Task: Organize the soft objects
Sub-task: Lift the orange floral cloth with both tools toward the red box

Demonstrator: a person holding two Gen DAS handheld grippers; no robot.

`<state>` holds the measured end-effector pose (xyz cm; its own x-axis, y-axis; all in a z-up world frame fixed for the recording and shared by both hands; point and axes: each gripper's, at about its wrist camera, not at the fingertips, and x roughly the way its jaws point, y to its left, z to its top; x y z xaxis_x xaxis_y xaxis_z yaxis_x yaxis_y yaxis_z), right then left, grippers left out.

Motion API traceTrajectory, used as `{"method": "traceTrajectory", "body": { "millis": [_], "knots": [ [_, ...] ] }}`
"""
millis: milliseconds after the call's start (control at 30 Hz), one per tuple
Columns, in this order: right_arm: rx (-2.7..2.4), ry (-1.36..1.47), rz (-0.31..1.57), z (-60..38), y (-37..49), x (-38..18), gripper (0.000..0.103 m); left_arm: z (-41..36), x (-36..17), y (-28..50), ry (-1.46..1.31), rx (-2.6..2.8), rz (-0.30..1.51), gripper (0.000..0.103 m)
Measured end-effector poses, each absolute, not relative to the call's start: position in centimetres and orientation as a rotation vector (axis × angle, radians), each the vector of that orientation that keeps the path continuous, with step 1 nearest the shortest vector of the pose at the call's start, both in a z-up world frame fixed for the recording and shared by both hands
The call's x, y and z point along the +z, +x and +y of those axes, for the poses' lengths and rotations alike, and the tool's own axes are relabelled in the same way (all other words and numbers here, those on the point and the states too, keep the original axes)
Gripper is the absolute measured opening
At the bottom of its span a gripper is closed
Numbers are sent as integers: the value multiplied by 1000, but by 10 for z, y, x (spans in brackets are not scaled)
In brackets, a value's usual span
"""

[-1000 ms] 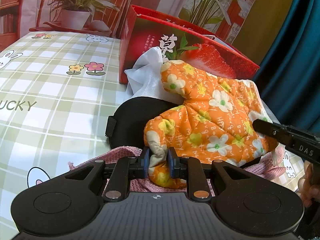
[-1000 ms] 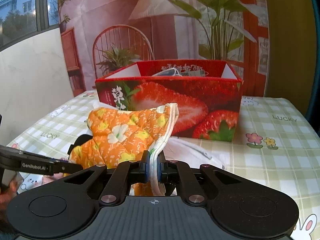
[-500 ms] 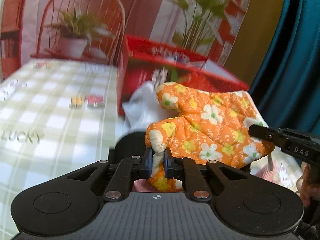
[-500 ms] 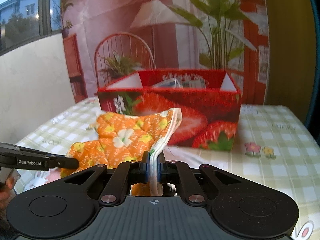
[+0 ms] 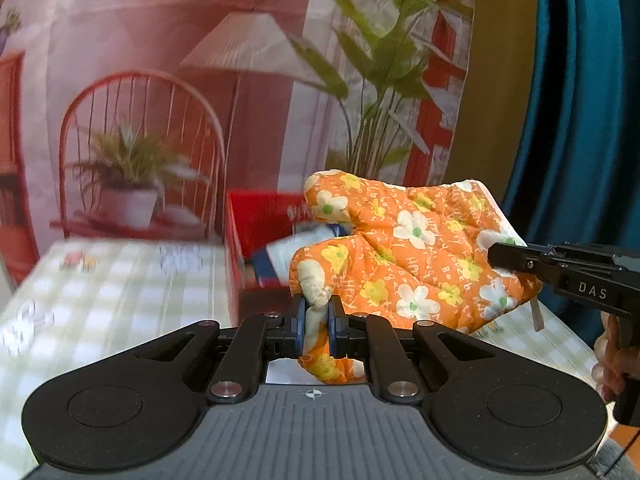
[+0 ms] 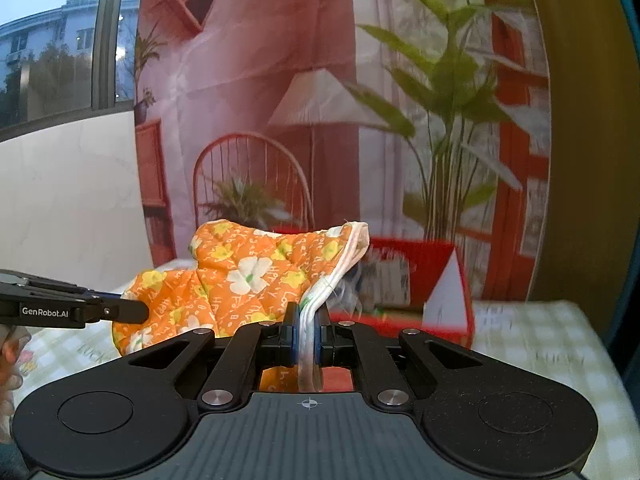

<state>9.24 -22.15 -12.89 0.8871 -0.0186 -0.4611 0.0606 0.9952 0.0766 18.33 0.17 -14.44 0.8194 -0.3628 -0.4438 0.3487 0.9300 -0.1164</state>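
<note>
An orange oven mitt with white and yellow flowers hangs in the air between both grippers, above the checked tablecloth. My left gripper is shut on the mitt's fingertip end. My right gripper is shut on the mitt's white-trimmed cuff. The right gripper also shows from the side in the left wrist view, and the left gripper shows at the left of the right wrist view. Behind the mitt stands the open red strawberry box, its top at about the mitt's height.
The red box holds some white and blue items. A green-and-white checked tablecloth covers the table. A printed backdrop with a chair, lamp and plants hangs behind. A teal curtain is at the right. A hand holds the right gripper.
Both grippers have risen with the mitt, lifting it off the black and pink items, which have dropped out of view. The red box now sits lower and its open top shows.
</note>
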Motion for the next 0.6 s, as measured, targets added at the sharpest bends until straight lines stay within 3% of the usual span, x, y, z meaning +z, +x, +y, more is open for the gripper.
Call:
{"method": "traceTrajectory", "body": {
  "millis": [300, 600],
  "knots": [
    [-87, 11, 451, -249, 172, -113, 6, -19, -124, 260, -16, -325, 471, 12],
    [-157, 72, 607, -281, 228, -150, 6, -39, -154, 311, 63, -337, 618, 12]
  ]
}}
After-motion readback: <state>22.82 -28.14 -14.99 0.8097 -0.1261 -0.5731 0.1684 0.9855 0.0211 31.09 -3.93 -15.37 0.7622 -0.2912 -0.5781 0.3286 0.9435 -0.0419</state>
